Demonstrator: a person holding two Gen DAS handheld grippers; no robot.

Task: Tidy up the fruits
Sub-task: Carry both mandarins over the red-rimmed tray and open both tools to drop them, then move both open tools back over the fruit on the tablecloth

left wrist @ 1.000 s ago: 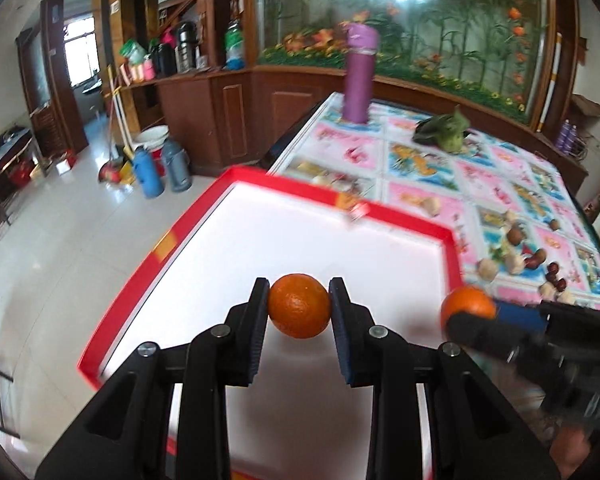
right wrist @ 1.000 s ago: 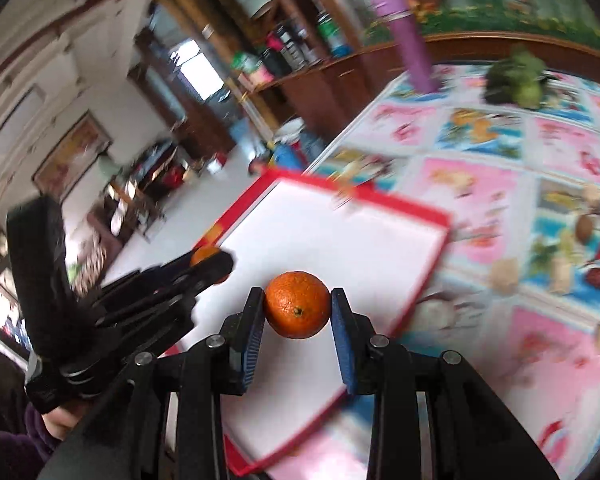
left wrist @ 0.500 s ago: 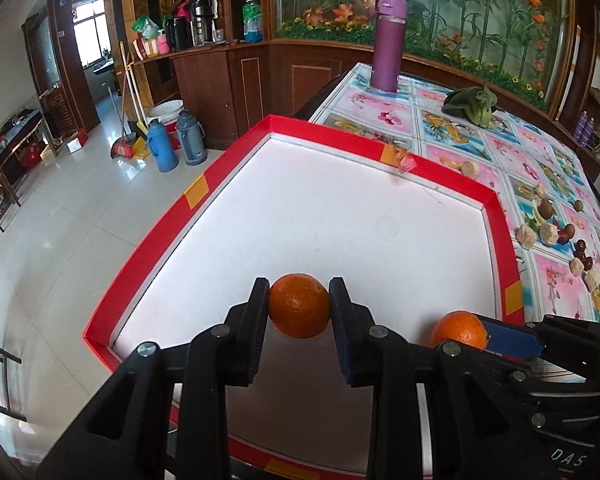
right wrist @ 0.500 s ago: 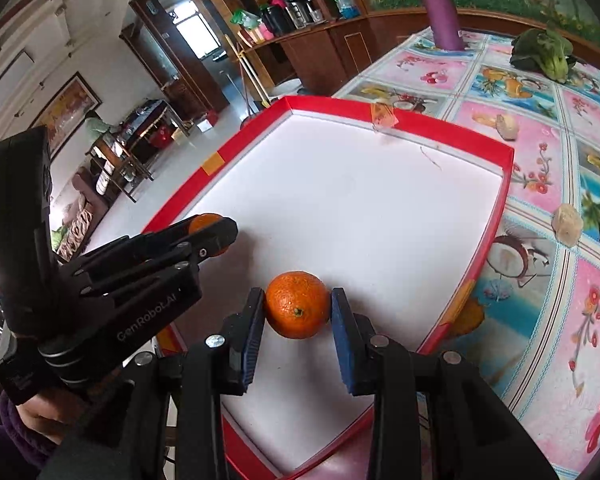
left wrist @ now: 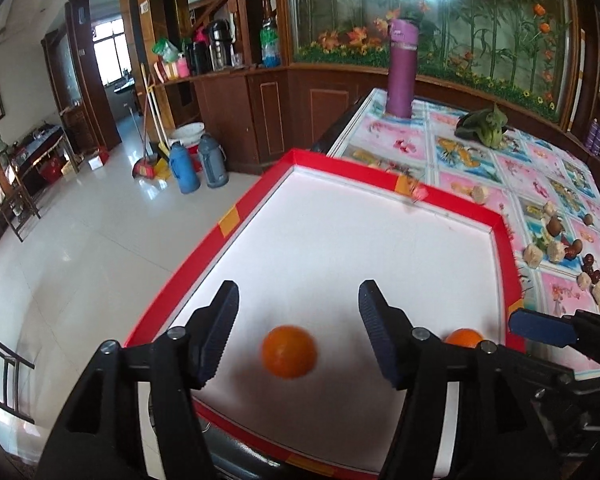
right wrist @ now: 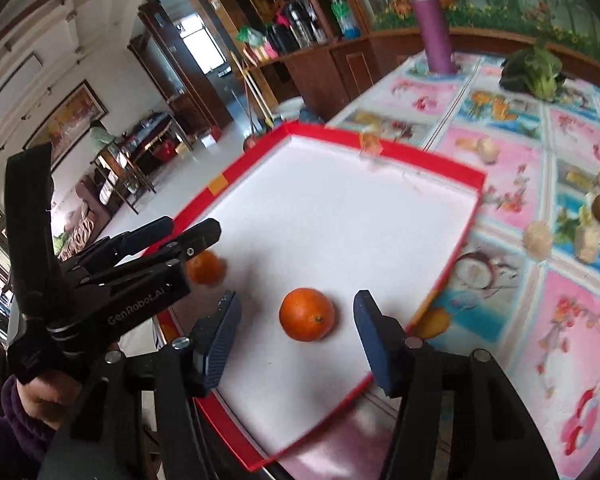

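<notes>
Your left hand-held gripper (left wrist: 298, 328) and right hand-held gripper (right wrist: 296, 324) gape wide, each over an orange (left wrist: 289, 351) (right wrist: 307, 314) inside the red-rimmed tray (left wrist: 236, 216).

orange fruits (right wrist: 307, 314), red-rimmed white tray (left wrist: 505, 248), purple bottle (left wrist: 401, 71)

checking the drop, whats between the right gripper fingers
An orange on the white tray floor, touching neither finger; right wrist view.

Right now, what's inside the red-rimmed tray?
Two oranges lie on the white floor of the red tray: one between the right gripper's open fingers, another under the left gripper. Gripper bodies hide the near edge.
</notes>
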